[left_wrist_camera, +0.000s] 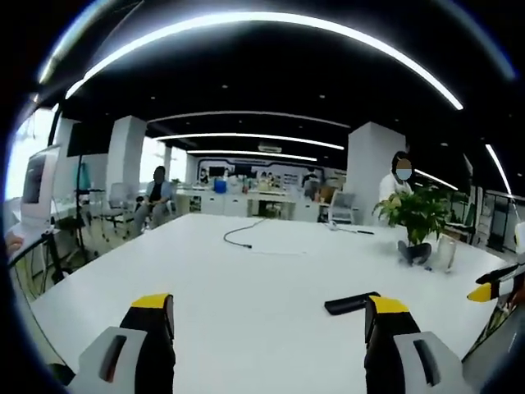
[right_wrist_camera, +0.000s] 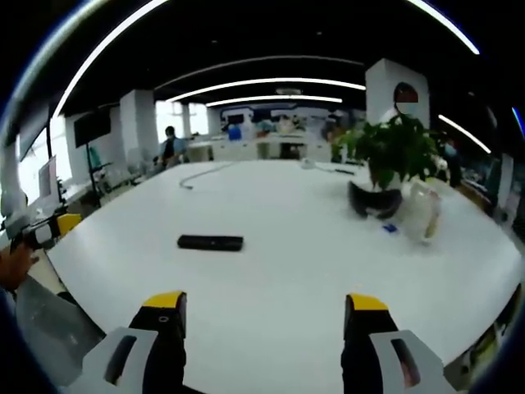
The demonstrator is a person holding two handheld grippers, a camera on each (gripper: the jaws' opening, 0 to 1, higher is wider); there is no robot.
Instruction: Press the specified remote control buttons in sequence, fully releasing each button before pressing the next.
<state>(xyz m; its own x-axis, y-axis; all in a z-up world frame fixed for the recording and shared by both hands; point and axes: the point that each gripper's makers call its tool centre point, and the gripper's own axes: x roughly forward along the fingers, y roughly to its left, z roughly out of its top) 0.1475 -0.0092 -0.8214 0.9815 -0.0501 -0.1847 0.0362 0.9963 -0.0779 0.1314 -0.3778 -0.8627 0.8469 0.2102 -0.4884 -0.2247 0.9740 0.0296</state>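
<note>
Both tongs stand wide open and hold nothing. Left tongs (left_wrist_camera: 269, 316), seen in the left gripper view, rise from six o'clock with yellow-tipped black jaws set well apart above a white bench (left_wrist_camera: 246, 279). A black remote control (left_wrist_camera: 350, 303) lies flat on the bench at about four o'clock, just beside the tip of the jaw on that side; whether it touches the jaw cannot be told. At three o'clock the yellow tip of the right tongs (left_wrist_camera: 490, 286) comes in at the edge. A potted plant (left_wrist_camera: 417, 222) stands on the bench at two o'clock, and a dark cable (left_wrist_camera: 244, 234) lies near twelve o'clock.

Right tongs (right_wrist_camera: 265, 310), in the right gripper view, also rise from six o'clock, jaws spread. The remote control (right_wrist_camera: 211, 242) lies on the bench (right_wrist_camera: 279, 263) at about ten o'clock, well apart from the jaws. The potted plant (right_wrist_camera: 392, 164) sits at two o'clock with a clear bottle (right_wrist_camera: 420, 213) just beside it. At nine o'clock a hand (right_wrist_camera: 13, 264) holds the left tongs (right_wrist_camera: 49, 230)
</note>
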